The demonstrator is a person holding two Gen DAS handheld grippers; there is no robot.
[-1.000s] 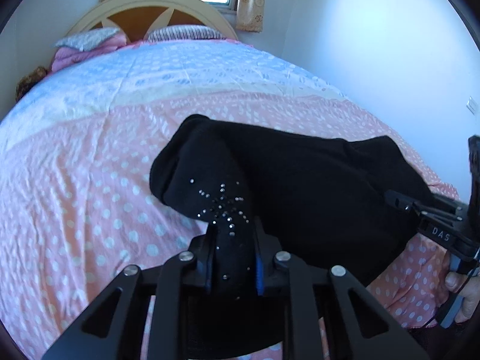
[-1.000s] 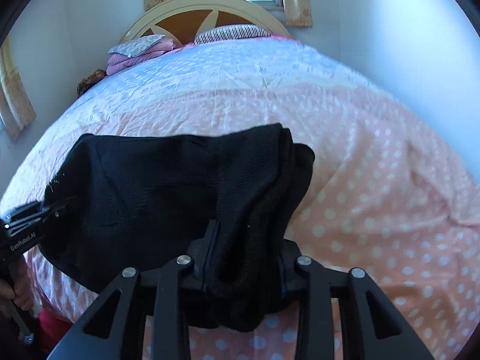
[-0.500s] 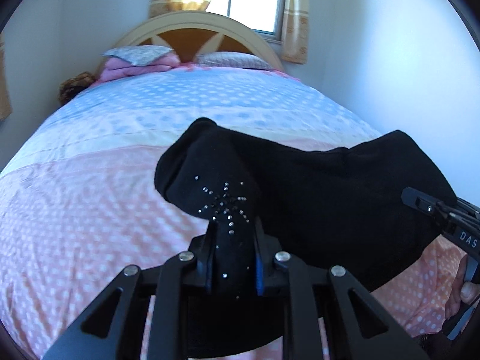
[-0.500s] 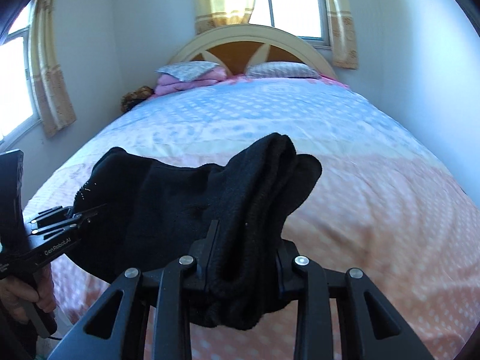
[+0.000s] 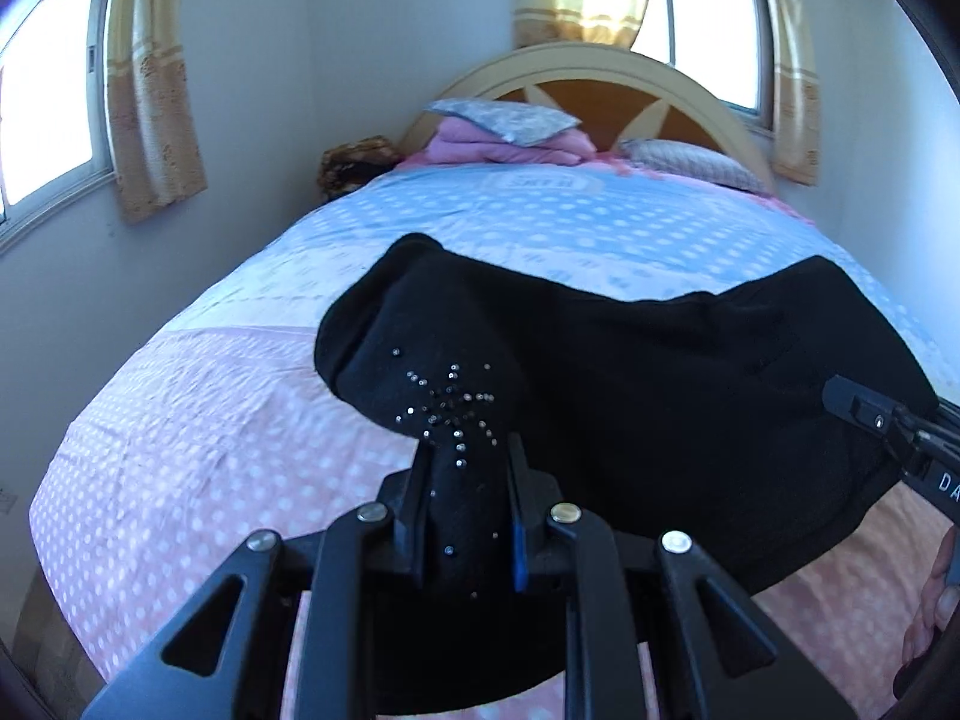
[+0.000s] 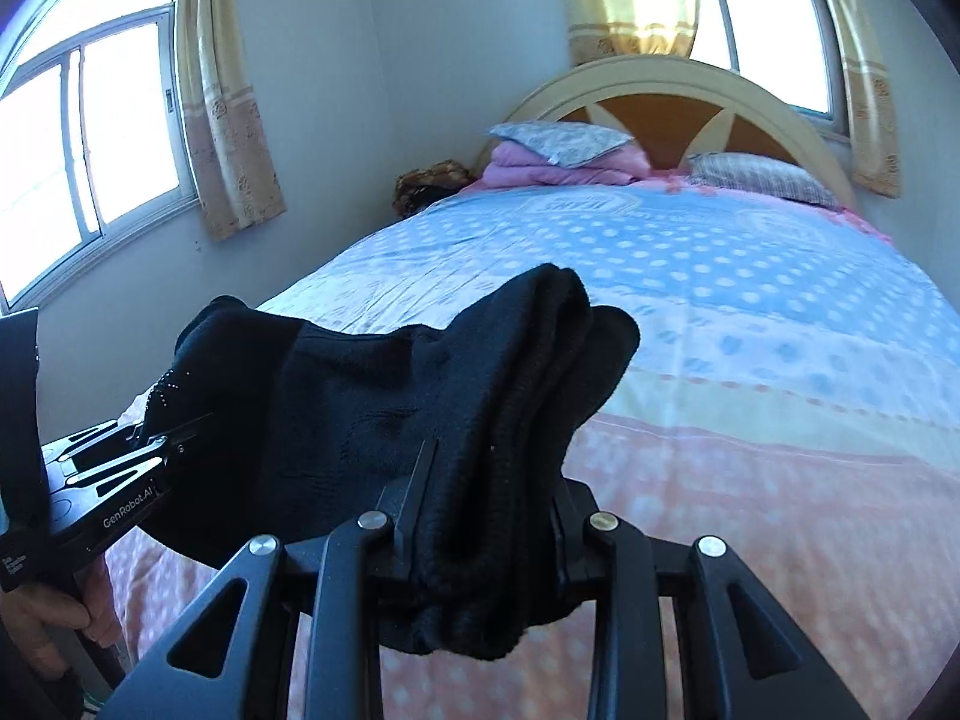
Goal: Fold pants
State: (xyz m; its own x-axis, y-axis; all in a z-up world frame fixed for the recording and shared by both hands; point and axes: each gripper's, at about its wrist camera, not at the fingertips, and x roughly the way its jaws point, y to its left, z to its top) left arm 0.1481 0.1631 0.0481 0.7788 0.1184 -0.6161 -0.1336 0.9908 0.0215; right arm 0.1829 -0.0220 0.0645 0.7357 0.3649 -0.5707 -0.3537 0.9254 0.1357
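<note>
The black pants (image 5: 648, 396) hang stretched between my two grippers above the foot of the bed. My left gripper (image 5: 465, 474) is shut on one end, which carries small rhinestones. My right gripper (image 6: 489, 480) is shut on the other end, a thick bunched fold of black knit (image 6: 528, 372). The right gripper also shows at the right edge of the left wrist view (image 5: 888, 426), and the left gripper at the left edge of the right wrist view (image 6: 120, 456). The lower part of the pants is hidden below the grippers.
The bed (image 5: 198, 438) has a polka-dot quilt, pink near me and blue farther off (image 6: 750, 264). Pillows and a folded pink blanket (image 5: 510, 132) lie at the arched headboard (image 6: 678, 84). Curtained windows (image 6: 90, 132) are on the left and back walls.
Both grippers have risen and tilted up with the pants in them. The pants now hang higher above the quilt, and the walls and windows have come into view.
</note>
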